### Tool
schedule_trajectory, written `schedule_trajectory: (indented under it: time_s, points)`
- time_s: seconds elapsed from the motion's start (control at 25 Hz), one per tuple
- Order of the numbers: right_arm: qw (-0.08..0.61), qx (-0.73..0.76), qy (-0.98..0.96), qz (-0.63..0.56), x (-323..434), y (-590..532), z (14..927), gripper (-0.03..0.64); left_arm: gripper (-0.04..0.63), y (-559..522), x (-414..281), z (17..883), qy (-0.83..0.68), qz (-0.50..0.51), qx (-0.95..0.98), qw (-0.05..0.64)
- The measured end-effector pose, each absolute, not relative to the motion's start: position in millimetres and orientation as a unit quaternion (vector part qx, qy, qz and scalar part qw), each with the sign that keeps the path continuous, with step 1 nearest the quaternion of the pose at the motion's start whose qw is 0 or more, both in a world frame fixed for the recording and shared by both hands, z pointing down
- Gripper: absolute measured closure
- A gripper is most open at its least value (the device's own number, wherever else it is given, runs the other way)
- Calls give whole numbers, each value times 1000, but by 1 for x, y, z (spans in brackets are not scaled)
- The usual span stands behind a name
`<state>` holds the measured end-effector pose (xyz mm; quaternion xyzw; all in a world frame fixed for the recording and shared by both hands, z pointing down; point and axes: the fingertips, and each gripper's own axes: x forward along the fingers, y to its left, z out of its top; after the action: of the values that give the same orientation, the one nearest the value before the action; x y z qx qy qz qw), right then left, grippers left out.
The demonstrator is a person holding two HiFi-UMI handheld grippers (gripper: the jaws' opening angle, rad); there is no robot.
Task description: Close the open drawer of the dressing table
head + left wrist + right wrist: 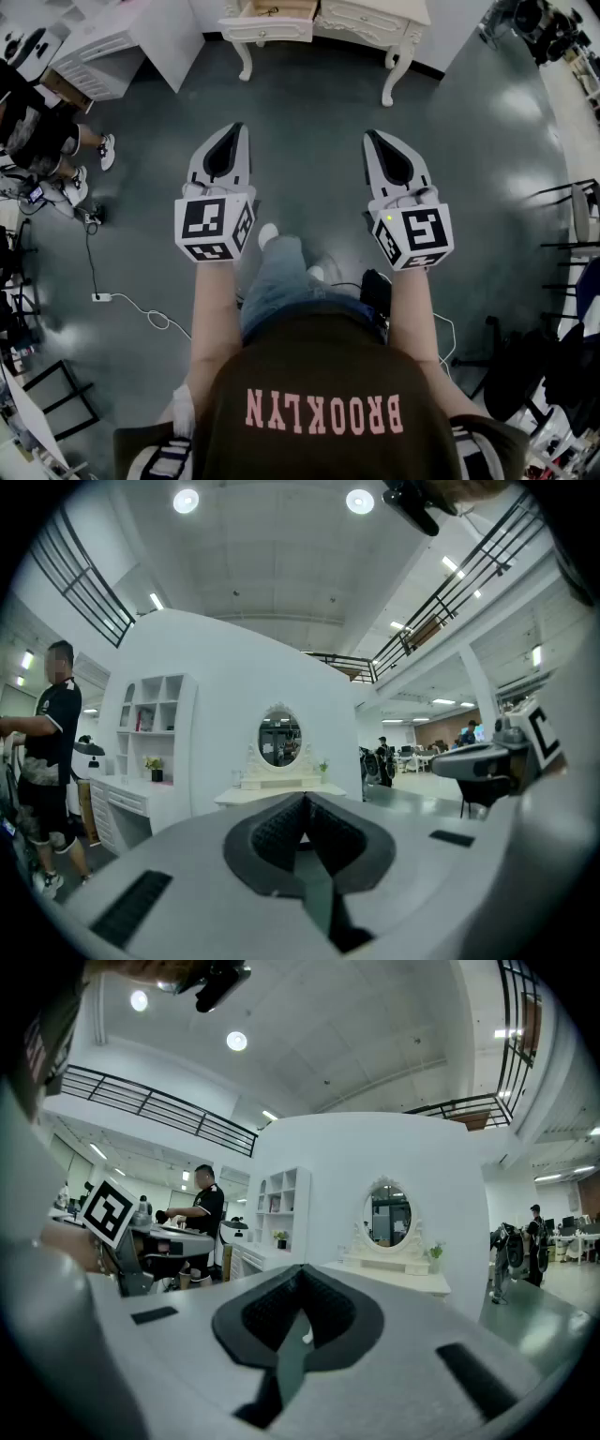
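– Up at the top edge of the head view, the drawer (270, 28) is hanging open out of the white dressing table (375, 17). It is on the picture's left side of the table, and its pale wooden inside is showing.
– Are you touching it?
– No. I'm holding both grippers level over the grey floor (309, 103), well apart from the table and pointing toward it. The left gripper (237, 129) is sitting clenched, its pads pressing together with nothing between them. The right gripper (369, 136) is doing the same: its own view is showing the pads meeting at the tip, empty.
– What are the gripper cameras giving you?
– Both are looking past the closed jaws at the table's oval mirror (279, 738), which is standing against a white wall. The jaws are covering the table's front, so I'm not making out the drawer from there.
– Anything around it?
– A white desk (122, 42) is standing to the left of the dressing table, with a shelf unit (150, 714) rising above it. A person (33, 131) in a dark shirt is standing at the left edge beside that desk. A power strip (101, 297) with a white cable is lying on the floor at lower left, and dark chairs (572, 225) are lining the right edge.
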<state>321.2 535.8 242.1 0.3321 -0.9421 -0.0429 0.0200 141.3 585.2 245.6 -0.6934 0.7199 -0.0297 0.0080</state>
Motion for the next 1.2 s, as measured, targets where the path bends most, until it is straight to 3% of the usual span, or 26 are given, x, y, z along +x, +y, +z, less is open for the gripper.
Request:
schedule_trajectory:
  time_s: [0.6,1.2]
  points:
    - [28,331,-942,-47,274,487,248,621,591,534,95,253,721,-21,-693,2]
    - [68,345,-935,-42,157,331,256,621,591,363,-22,259,700,-44,-713,5]
